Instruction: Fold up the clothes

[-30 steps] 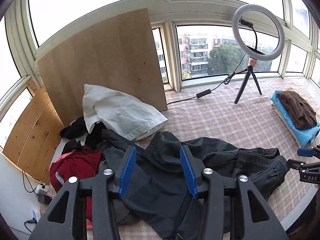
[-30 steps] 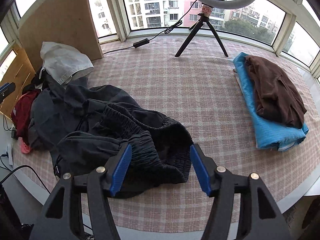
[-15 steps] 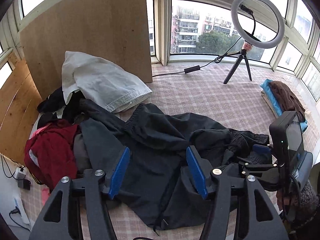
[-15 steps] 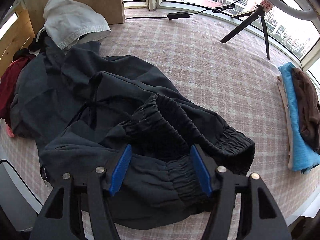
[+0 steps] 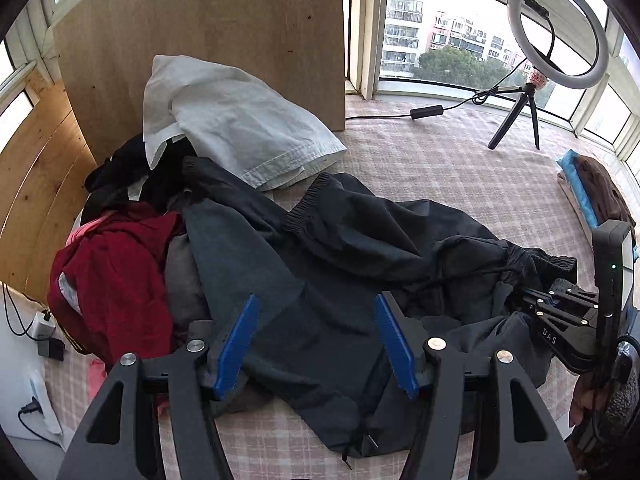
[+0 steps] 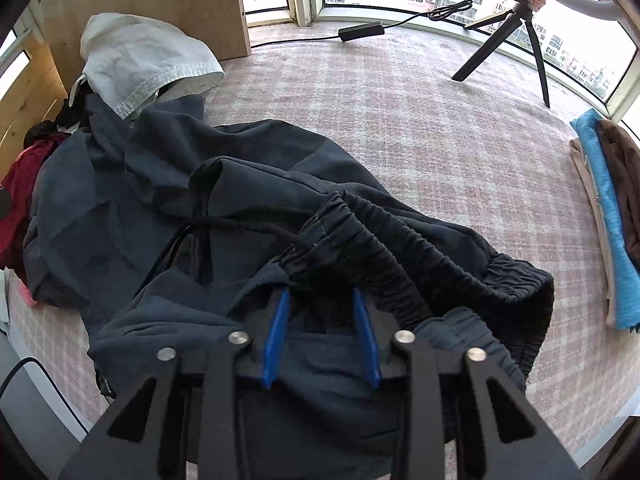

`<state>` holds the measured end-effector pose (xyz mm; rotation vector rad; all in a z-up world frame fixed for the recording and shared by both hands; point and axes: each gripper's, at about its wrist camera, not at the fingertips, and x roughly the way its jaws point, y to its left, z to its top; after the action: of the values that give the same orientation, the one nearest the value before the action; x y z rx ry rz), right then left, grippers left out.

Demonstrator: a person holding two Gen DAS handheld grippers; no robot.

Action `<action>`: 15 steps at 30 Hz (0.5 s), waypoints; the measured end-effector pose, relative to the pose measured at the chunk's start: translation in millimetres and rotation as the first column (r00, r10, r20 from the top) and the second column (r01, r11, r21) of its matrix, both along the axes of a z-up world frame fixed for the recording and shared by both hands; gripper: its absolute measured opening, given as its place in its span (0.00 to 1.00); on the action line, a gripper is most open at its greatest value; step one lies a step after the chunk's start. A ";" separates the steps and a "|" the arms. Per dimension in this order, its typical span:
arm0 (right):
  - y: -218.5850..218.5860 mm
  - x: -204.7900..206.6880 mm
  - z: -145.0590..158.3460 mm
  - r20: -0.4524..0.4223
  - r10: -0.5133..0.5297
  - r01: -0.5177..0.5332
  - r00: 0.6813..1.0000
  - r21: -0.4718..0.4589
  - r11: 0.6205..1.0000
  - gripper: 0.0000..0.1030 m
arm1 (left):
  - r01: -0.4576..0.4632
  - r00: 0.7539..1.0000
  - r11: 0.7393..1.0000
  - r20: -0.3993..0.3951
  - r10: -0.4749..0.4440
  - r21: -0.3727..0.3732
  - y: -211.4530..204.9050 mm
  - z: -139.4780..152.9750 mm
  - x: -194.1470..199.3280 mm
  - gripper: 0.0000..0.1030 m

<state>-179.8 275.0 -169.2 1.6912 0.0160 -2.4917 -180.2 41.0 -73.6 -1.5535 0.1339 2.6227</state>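
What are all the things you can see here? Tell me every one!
dark trousers: one, dark grey-black, spread across the middle of the checked cover, stretchy waistband nearest the right gripper
white garment: one, white, on top of the heap by the board
red garment: one, dark red, in the heap at the left
folded stack: one pile, blue with brown on top, far right
ring light: one, white on a black tripod, by the window
wooden board: one, light brown, leaning behind the heap
checked cover: one, pink and white, under everything
left gripper: black with blue pads, open above the trousers
right gripper: black with blue pads, shut on the trousers near the waistband
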 end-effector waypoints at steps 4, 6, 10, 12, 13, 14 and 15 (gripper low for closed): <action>24.4 3.7 13.3 -0.038 -0.044 0.044 0.998 -0.008 0.999 0.01 | -0.005 1.000 1.000 -0.006 0.005 -0.015 -6.0 0.4 -6.0 0.57; 48.5 8.6 26.8 -0.068 -0.086 0.086 0.994 0.001 0.996 0.01 | -0.011 1.000 1.000 -0.015 0.011 -0.023 -12.0 1.2 -9.1 0.57; 90.6 16.1 51.4 -0.065 -0.115 0.115 0.991 -0.009 0.993 0.13 | -0.028 1.000 0.999 -0.003 0.028 -0.027 -26.7 -3.5 -17.5 0.57; 95.1 15.7 59.1 -0.055 -0.083 0.083 0.995 -0.006 0.997 0.60 | -0.043 0.999 0.998 0.001 0.043 -0.046 -32.1 -5.9 -22.0 0.57; 91.0 14.3 62.2 -0.073 -0.053 0.050 0.996 -0.041 0.998 0.65 | -0.047 0.999 0.998 0.001 0.047 -0.049 -33.6 -5.6 -23.1 0.57; 85.1 11.4 64.3 -0.088 -0.023 0.016 0.996 -0.074 0.997 0.65 | -0.050 0.999 0.998 0.000 0.050 -0.048 -34.3 -4.6 -23.4 0.57; 73.7 4.4 62.7 -0.090 0.010 -0.019 0.996 -0.096 0.995 0.65 | -0.049 0.999 0.998 -0.003 0.049 -0.048 -34.2 -2.9 -22.9 0.57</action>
<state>-175.4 348.7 -106.5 1.5359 -0.0814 -2.5126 -203.1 6.7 -76.4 -1.5887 0.1618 2.6775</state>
